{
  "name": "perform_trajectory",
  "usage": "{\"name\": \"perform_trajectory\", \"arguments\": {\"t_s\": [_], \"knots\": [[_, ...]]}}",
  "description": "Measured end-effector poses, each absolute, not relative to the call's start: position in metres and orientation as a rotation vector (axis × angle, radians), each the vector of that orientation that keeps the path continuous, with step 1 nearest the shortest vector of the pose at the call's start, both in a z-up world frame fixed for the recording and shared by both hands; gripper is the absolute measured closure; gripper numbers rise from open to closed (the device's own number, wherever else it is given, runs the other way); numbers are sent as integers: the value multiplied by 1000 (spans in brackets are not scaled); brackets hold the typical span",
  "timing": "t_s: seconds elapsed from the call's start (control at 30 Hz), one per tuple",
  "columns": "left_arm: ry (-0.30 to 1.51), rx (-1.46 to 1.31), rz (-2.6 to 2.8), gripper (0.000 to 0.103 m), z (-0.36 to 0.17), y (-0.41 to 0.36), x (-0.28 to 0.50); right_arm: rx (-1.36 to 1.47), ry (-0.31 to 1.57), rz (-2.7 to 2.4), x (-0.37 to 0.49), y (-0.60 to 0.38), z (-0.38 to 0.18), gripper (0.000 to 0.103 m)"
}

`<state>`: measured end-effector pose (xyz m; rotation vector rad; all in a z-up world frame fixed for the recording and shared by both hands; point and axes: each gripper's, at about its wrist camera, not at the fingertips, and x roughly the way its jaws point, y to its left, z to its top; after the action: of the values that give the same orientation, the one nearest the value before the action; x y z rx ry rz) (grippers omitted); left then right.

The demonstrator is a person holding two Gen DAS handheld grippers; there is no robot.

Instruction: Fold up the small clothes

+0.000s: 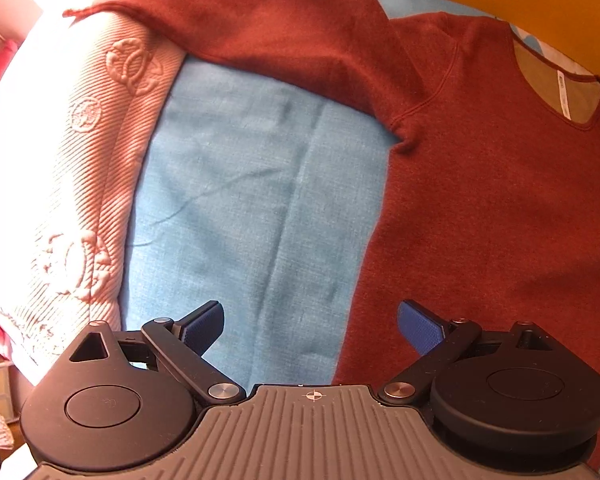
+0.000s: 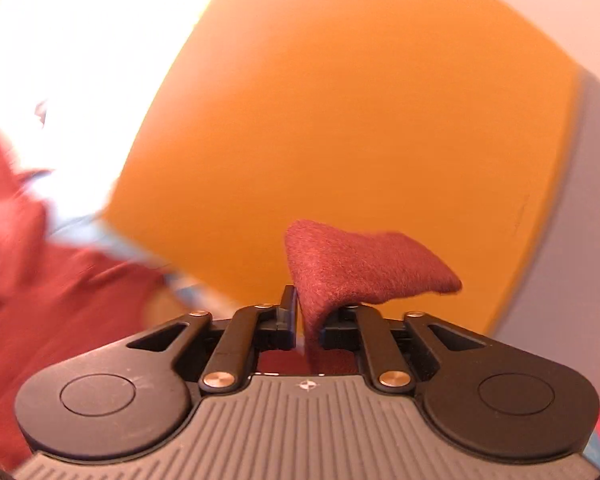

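Rust-red knit long-sleeved sweater (image 1: 492, 208) spread flat on blue linen sheet (image 1: 240, 208), one sleeve toward eleven o'clock. Left gripper (image 1: 310, 326) wide open, empty. Right gripper (image 2: 306, 312) clamped on a lifted fold. Probably first fold; next, carry across the body.

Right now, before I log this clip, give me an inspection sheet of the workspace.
Surface: blue sheet, creased, bare beside the garment.
Job's things: rust-red sweater lying flat, neckline up, one sleeve stretched out over a pink textured blanket.
Clutter: pink blanket along the sheet's edge; blurry items beyond it, cannot identify.
Grippers: left gripper open above the sheet at the sweater's side edge, holding nothing; right gripper shut on a fold of sweater fabric.
Cables: nothing seen.
Surroundings: orange panel; bright glare in both views.
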<state>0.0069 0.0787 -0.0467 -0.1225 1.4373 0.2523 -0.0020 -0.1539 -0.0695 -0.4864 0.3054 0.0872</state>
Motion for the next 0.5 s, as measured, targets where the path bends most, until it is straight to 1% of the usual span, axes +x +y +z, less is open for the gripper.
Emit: {"name": "perform_trajectory", "arguments": {"t_s": [0.03, 0.07, 0.1, 0.17, 0.2, 0.23, 0.3, 0.37, 0.4, 0.43, 0.47, 0.5], "knots": [[1436, -128, 252, 0, -47, 83, 4, -576, 339, 136, -8, -131, -89, 56], [1435, -133, 253, 0, -48, 88, 0, -686, 388, 177, -14, -106, -111, 49], [1434, -137, 253, 0, -48, 92, -2, -778, 424, 216, -22, -89, -130, 47], [1432, -142, 255, 0, -50, 100, -8, -892, 451, 269, -39, -67, -152, 47], [1431, -142, 259, 0, -51, 104, -11, -907, 443, 280, -45, -59, -153, 43], [1430, -141, 260, 0, -51, 108, -14, -919, 440, 284, -49, -57, -156, 36], [1430, -141, 262, 0, -53, 115, -18, -943, 427, 260, -51, -50, -158, 31], [1433, -151, 261, 0, -55, 121, -21, -969, 437, 255, -43, -44, -160, 32], [1432, -156, 259, 0, -55, 124, -22, -965, 447, 257, -38, -42, -158, 42], [1431, -160, 258, 0, -54, 127, -24, -947, 473, 274, -34, -41, -155, 92], [1428, -164, 256, 0, -53, 129, -25, -911, 513, 302, -27, -38, -149, 92], [1420, -171, 254, 0, -51, 133, -27, -874, 513, 289, -23, -38, -141, 96]]}}
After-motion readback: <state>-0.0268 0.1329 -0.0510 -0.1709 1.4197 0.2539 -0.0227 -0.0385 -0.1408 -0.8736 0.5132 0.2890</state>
